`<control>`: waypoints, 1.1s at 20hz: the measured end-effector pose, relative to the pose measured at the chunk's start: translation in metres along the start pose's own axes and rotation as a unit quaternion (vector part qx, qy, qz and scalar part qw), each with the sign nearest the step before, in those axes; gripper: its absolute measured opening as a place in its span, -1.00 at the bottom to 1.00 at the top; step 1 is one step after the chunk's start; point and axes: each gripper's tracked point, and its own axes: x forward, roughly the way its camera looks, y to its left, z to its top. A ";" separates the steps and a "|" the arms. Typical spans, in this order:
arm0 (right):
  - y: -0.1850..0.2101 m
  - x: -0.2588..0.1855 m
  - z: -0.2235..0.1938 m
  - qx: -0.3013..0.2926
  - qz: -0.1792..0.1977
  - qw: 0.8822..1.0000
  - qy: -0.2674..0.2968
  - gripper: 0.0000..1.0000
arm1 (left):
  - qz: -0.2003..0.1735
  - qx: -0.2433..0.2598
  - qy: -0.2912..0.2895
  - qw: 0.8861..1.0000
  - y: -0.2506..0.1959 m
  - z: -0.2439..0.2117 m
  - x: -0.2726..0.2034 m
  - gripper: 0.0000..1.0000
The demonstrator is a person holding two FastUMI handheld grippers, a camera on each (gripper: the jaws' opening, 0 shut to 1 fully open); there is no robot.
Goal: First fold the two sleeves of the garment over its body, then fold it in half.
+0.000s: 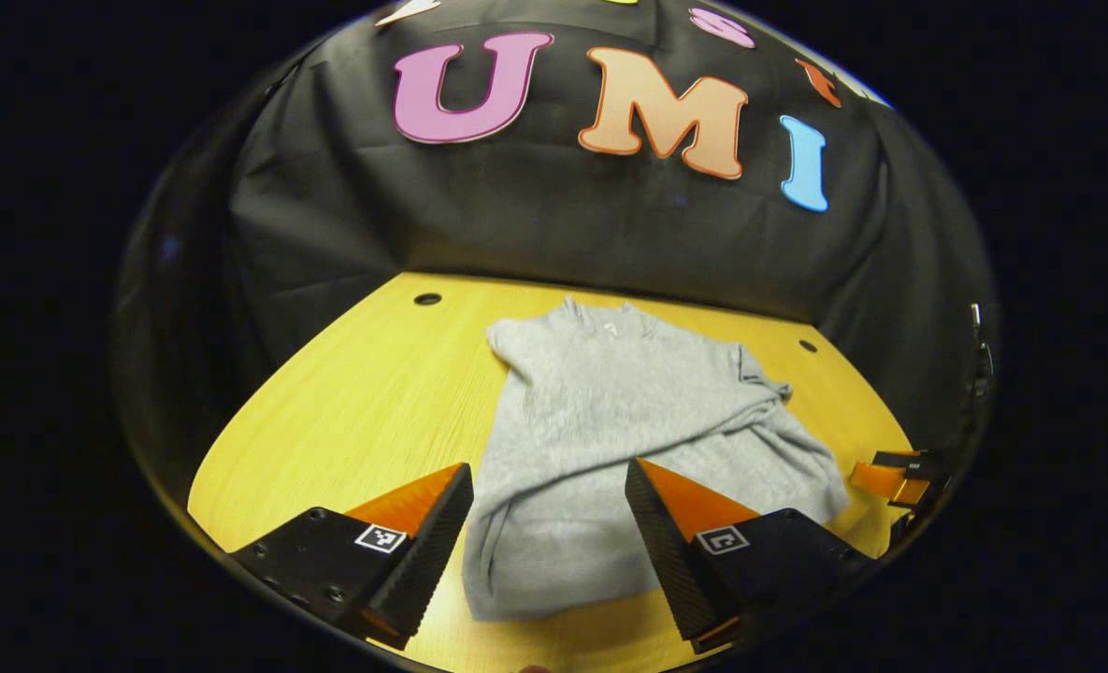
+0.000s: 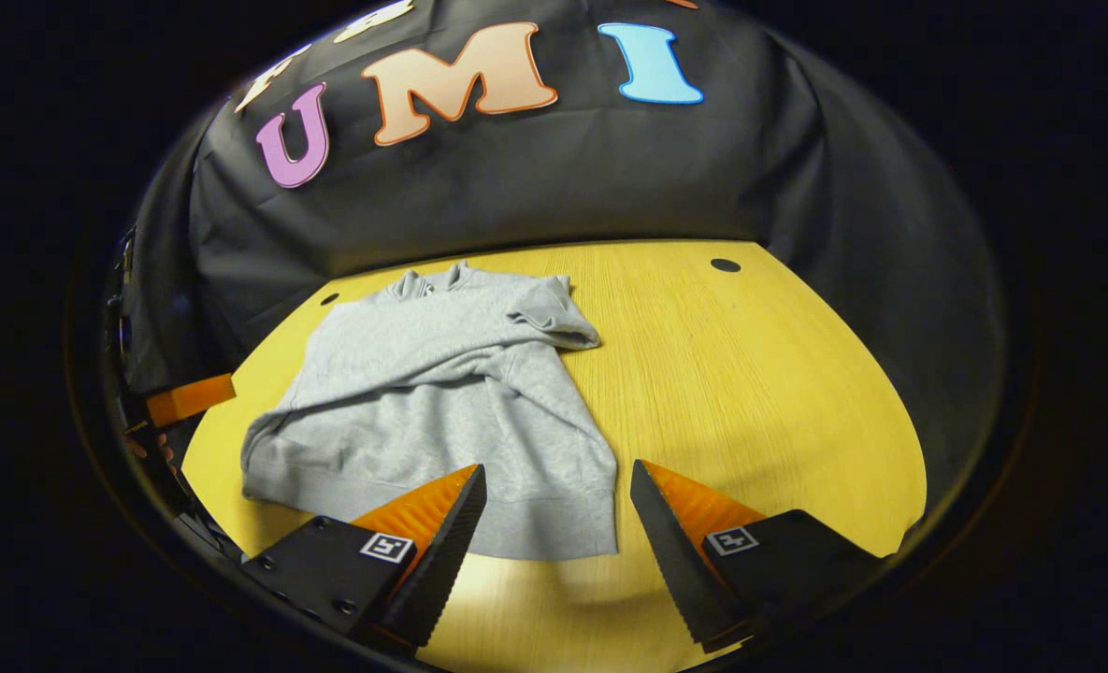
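Left gripper view: grey knitted sweatshirt point(image 1: 628, 439) lies flat on yellow wood-grain surface point(image 1: 366, 402), both sleeves folded over its body (hem nearest). Left tongs point(image 1: 549, 523) released, holding nothing, above the hem. Right gripper view: right tongs point(image 2: 558, 523) released, poised over hem corner.

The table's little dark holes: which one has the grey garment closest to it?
The hole by the garment's collar end; the other hole sits off on bare table.
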 end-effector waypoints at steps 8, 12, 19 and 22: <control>-0.003 0.020 -0.033 -0.037 0.010 0.998 0.039 0.86 | 0.034 -0.030 0.059 0.997 0.005 -0.070 -0.007 0.93; -0.004 0.029 -0.045 -0.048 0.006 0.997 0.053 0.87 | 0.043 -0.035 0.080 0.995 0.005 -0.092 -0.005 0.93; 0.000 0.032 -0.049 -0.056 0.012 0.997 0.052 0.82 | 0.057 -0.028 0.092 0.994 0.005 -0.107 0.001 0.95; 0.004 0.032 -0.050 -0.055 0.017 0.997 0.055 0.70 | 0.053 -0.009 0.085 0.995 0.006 -0.108 0.002 0.84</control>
